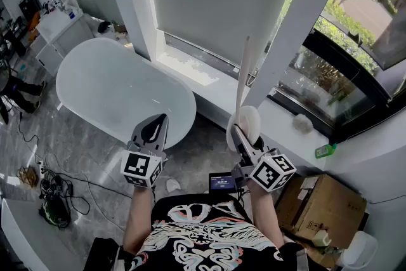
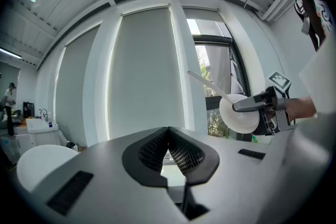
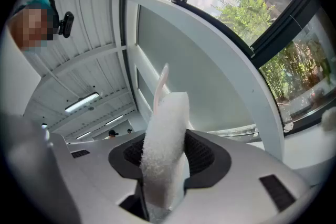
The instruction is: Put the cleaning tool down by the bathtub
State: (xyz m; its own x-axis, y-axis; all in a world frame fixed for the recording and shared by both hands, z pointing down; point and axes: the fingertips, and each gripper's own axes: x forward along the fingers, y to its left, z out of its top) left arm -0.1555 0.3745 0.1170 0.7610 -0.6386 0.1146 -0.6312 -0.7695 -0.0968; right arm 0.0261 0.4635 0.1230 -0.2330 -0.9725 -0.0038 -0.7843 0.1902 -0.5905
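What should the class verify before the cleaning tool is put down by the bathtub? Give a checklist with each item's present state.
1. Grip on cleaning tool: ok, right tongs closed on its white pad.
2. Spare left tongs: ok, shut and empty.
3. View of bathtub: ok, ahead to the left.
4. Tool down near the floor: not ok, held in the air, handle pointing up.
5. Landing spot: ok, grey floor shows beside the bathtub.

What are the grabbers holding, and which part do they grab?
The right gripper clamps the cleaning tool by its fluffy white head; its handle sticks out past the jaws. The left gripper is shut and empty.
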